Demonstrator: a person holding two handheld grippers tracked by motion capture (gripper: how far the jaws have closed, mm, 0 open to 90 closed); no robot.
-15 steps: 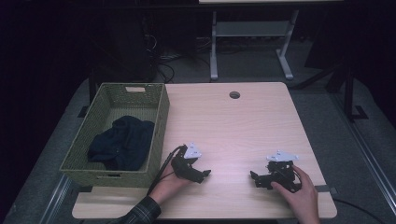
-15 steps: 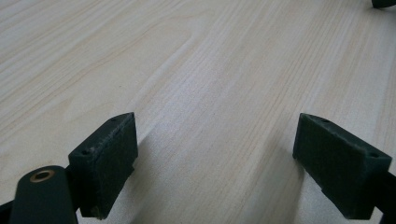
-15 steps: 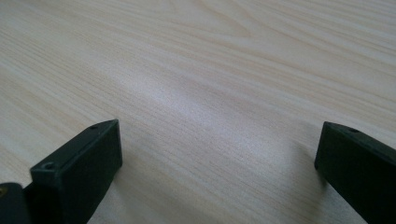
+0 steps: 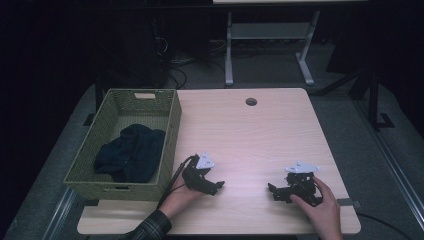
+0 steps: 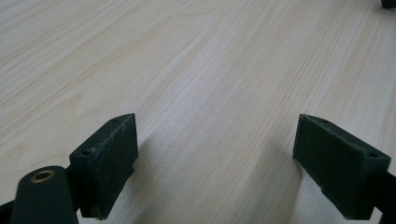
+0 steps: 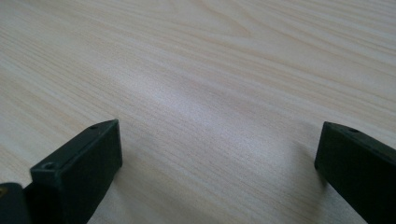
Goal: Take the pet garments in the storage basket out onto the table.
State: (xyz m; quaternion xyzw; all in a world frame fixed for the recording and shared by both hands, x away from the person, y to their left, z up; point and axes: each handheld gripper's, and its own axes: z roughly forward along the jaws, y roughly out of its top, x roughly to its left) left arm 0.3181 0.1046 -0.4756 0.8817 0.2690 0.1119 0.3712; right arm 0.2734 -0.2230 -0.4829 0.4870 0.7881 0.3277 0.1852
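Both grippers rest low on the light wooden table (image 4: 250, 135) near its front edge. My left gripper (image 4: 218, 187) lies in the person's left hand and points right; its jaws stand wide open over bare wood, as the left gripper view (image 5: 217, 154) also shows. My right gripper (image 4: 272, 190) is held in the right hand and points left toward the other one. Its jaws are open too, with nothing between them (image 6: 217, 163). A dark blue cloth (image 4: 131, 152) lies bunched inside the green woven basket (image 4: 170, 135) at the table's left.
A round cable hole (image 4: 251, 102) sits near the table's far edge. Behind the table stands a grey metal frame (image 4: 265, 35) on a dark floor. The basket takes up the left side of the tabletop.
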